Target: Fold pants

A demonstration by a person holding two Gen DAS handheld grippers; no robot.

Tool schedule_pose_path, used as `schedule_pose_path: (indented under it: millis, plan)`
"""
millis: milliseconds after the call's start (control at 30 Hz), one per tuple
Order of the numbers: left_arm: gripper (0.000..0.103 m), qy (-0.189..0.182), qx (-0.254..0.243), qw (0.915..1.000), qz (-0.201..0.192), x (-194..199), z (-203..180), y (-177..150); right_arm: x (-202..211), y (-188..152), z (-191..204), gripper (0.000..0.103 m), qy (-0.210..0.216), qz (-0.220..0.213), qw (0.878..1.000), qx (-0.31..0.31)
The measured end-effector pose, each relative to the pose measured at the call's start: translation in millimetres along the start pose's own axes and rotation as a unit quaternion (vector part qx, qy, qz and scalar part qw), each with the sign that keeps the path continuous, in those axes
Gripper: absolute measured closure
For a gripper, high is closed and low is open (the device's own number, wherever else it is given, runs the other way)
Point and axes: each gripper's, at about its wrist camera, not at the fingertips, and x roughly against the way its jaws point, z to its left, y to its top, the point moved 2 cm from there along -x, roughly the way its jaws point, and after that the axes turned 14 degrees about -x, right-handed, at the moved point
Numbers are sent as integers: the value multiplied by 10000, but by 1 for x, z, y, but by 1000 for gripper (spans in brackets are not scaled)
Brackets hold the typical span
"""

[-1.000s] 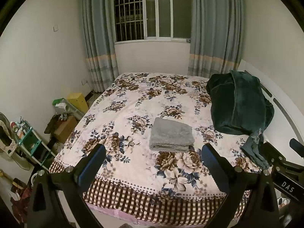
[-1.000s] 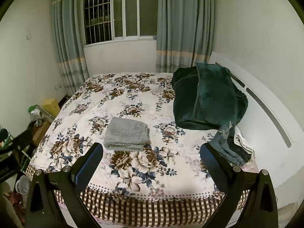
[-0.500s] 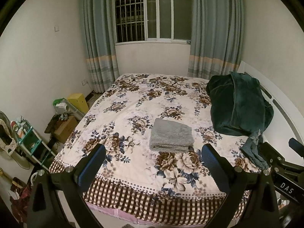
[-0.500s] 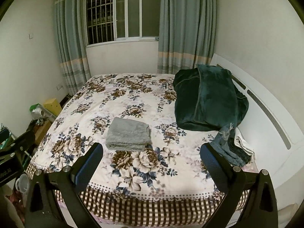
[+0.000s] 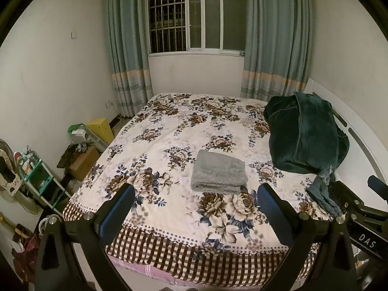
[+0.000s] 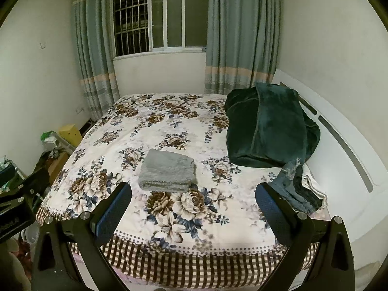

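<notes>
Folded grey pants (image 5: 219,172) lie in a neat stack near the front middle of the floral bed (image 5: 169,131); they also show in the right wrist view (image 6: 167,170). A pile of blue denim clothes (image 6: 294,189) lies at the bed's right edge, seen also in the left wrist view (image 5: 323,194). My left gripper (image 5: 194,208) is open and empty, held off the foot of the bed, apart from the pants. My right gripper (image 6: 192,206) is open and empty, likewise back from the bed.
A dark green blanket (image 6: 269,126) is heaped at the right against the white headboard (image 6: 344,145). Boxes and a shelf rack (image 5: 36,169) clutter the floor on the left. A window with curtains (image 5: 194,19) is behind the bed.
Both grippers have drawn back and slightly up from the bed, so the bed looks a little lower and farther. Nothing on the bed has moved.
</notes>
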Motion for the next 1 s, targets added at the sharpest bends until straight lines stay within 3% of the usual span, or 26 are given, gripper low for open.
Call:
schedule_pose_path:
  millis: [1000]
  plan:
    - [0,24,5,10000,-33,5,2,1,-5,-6,4,0,20,34,10000,-19]
